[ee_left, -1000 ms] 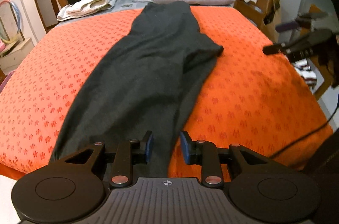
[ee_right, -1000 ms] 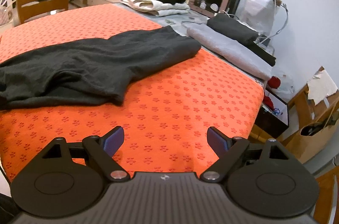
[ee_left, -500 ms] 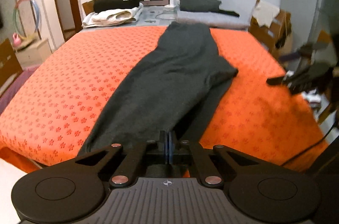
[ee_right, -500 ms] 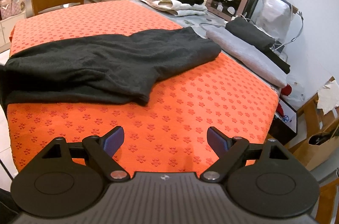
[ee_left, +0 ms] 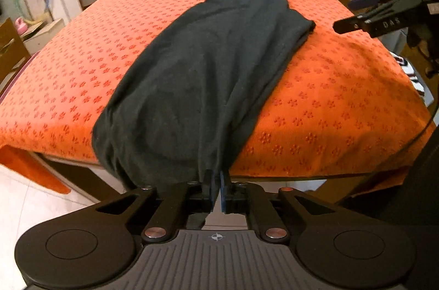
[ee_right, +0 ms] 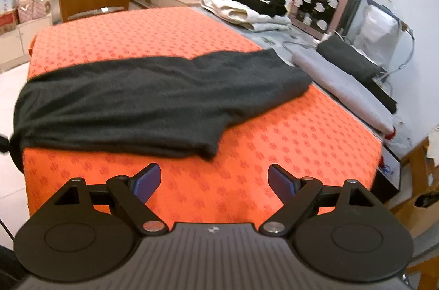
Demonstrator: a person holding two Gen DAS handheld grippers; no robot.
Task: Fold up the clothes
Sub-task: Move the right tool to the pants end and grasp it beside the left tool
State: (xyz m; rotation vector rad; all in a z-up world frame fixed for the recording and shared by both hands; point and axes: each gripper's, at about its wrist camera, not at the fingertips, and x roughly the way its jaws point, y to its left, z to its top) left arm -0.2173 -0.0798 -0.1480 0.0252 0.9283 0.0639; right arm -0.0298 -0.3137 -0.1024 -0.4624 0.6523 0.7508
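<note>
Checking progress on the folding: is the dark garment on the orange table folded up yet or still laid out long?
Still laid out long: the dark garment stretches across the orange table, its near end overhanging.

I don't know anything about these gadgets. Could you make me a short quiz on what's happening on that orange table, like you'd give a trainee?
1. True or false: the left gripper is shut on the near end of the dark garment.
2. Which best describes the right gripper? A) clamped on the garment B) fingers spread, holding nothing, above the orange tablecloth C) gripping the folded grey cloth.
3. Fill in: the near end of the garment hangs over the table's ____.

Key: 1 true; 2 B; 3 edge.
</note>
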